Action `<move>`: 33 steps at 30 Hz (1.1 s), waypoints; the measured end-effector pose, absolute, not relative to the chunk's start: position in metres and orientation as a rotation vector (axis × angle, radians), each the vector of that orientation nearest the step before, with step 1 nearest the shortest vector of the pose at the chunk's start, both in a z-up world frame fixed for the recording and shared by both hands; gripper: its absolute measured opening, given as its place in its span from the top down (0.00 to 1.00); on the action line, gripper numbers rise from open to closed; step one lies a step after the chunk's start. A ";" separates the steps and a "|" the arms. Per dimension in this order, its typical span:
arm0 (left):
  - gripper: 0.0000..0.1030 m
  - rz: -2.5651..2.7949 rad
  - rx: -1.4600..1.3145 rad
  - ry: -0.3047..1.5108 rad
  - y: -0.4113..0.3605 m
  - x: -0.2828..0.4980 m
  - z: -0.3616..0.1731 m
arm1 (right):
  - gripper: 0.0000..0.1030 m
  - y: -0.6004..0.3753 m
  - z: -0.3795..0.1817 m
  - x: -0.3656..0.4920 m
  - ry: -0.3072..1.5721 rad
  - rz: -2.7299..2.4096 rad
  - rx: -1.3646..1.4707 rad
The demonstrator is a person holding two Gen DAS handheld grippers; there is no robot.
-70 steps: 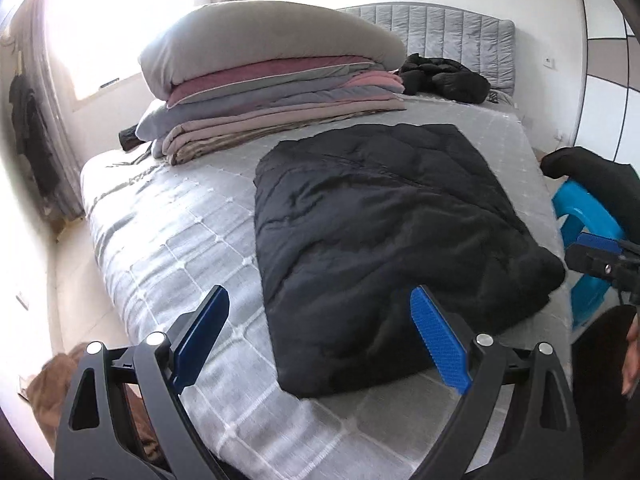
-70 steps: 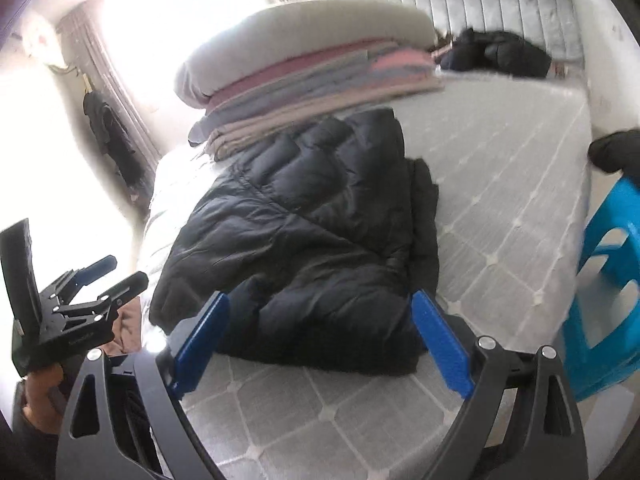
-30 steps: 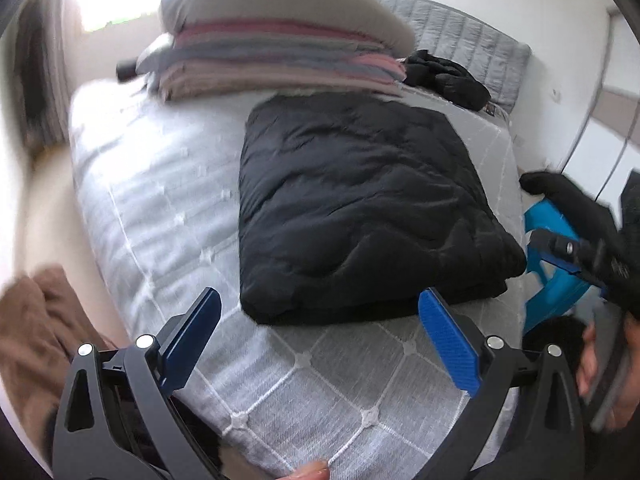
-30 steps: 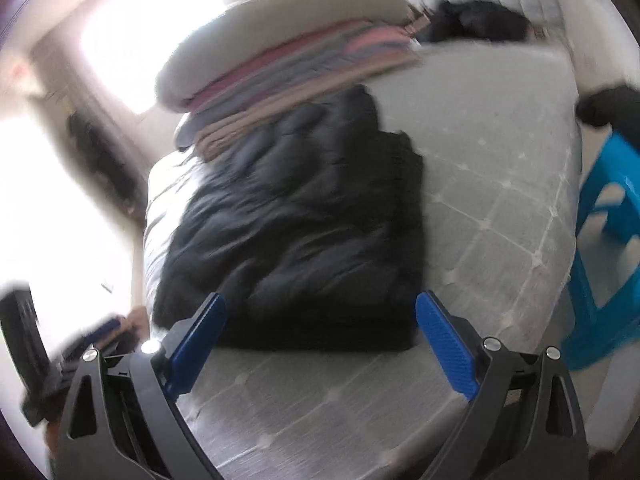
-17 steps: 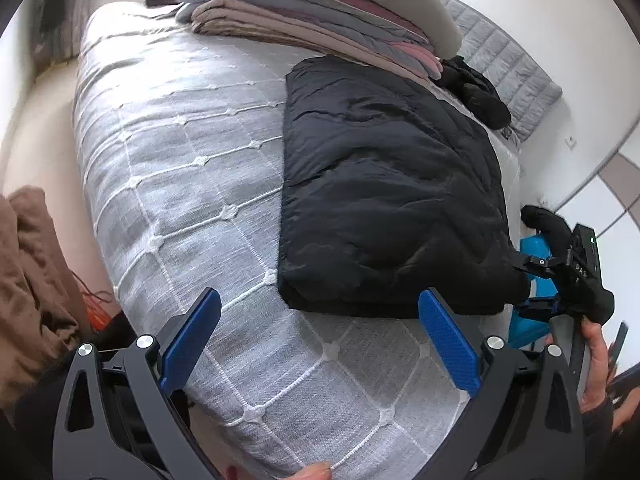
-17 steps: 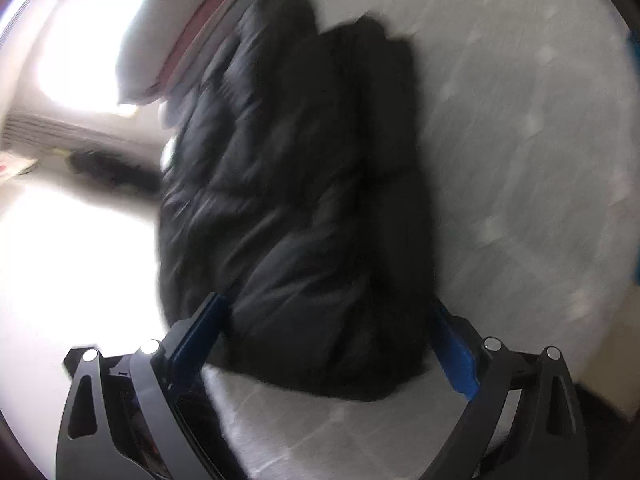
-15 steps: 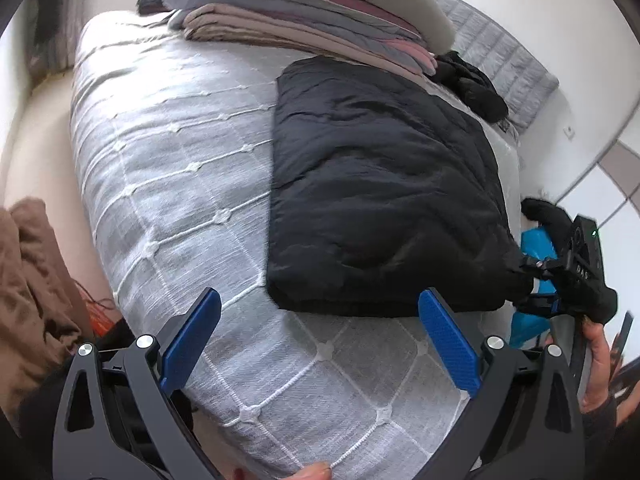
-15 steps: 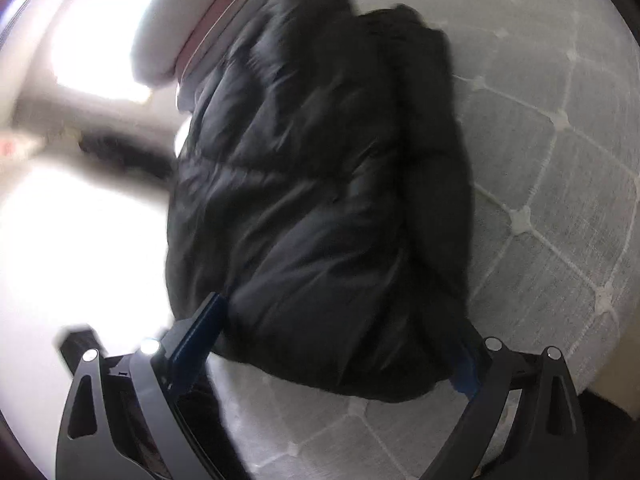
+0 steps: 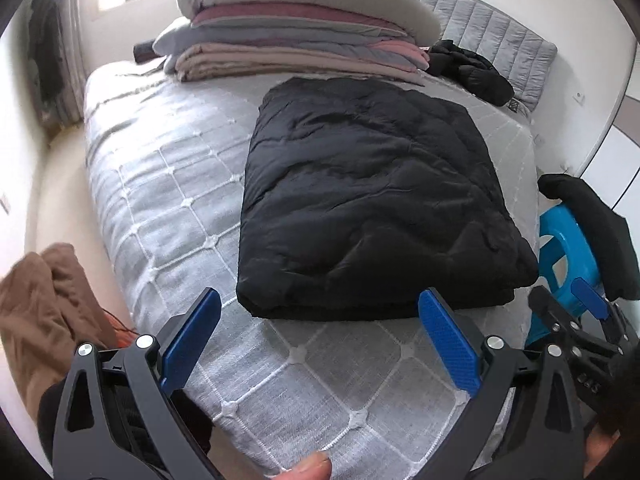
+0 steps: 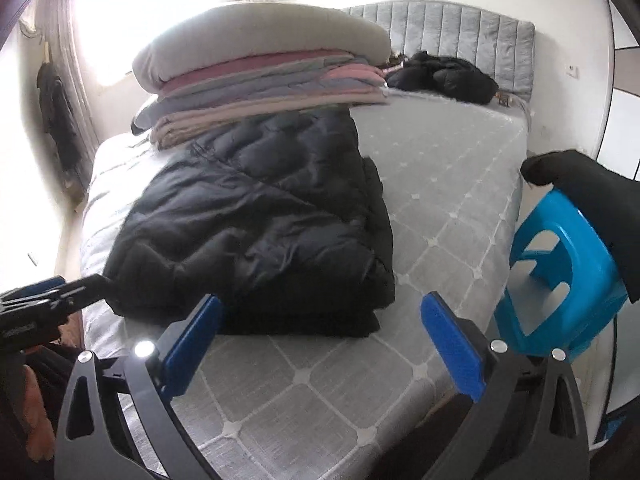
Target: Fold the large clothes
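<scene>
A black puffer jacket [image 9: 372, 204] lies folded into a flat rectangle on the grey quilted bed [image 9: 168, 184]; it also shows in the right wrist view [image 10: 260, 224]. My left gripper [image 9: 320, 344] is open and empty, hovering over the bed's near edge just short of the jacket's front edge. My right gripper [image 10: 320, 344] is open and empty, above the bed's near edge in front of the jacket's near right corner. The right gripper shows at the right of the left wrist view [image 9: 576, 320]; the left gripper shows at the left of the right wrist view [image 10: 48, 292].
A stack of folded blankets with a pillow on top [image 9: 296, 28] sits at the back of the bed. Another black garment [image 9: 472, 72] lies by the grey headboard. A blue plastic stool [image 10: 560, 276] with dark cloth draped over it stands right of the bed. Brown cloth [image 9: 44, 304] lies on the floor at left.
Both grippers pulled back from the jacket and levelled out. The right gripper, close over the jacket's near edge half a second ago, now sits farther back. The jacket has not moved.
</scene>
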State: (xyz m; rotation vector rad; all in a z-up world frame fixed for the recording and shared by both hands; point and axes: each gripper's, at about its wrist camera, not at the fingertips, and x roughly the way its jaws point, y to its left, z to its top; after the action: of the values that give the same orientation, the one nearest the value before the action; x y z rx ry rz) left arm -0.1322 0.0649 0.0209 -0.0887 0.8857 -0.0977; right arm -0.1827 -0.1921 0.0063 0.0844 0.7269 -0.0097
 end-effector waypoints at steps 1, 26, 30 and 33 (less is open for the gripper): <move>0.07 -0.098 -0.085 0.883 0.064 -0.134 0.022 | 0.07 -0.194 0.008 -0.184 0.723 -0.013 0.093; 0.07 0.005 0.027 0.809 0.042 -0.150 0.031 | 0.07 -0.184 0.028 -0.186 0.695 -0.009 0.054; 0.07 0.004 0.030 0.805 0.041 -0.152 0.032 | 0.07 -0.182 0.028 -0.187 0.693 -0.009 0.044; 0.07 0.004 0.034 0.806 0.039 -0.153 0.033 | 0.07 -0.182 0.028 -0.186 0.695 -0.003 0.041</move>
State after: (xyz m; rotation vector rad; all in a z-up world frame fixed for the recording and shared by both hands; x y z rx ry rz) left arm -0.1529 0.0394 0.0327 0.0345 0.8056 0.0038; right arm -0.1861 -0.1820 0.0279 0.0405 0.6951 -0.0032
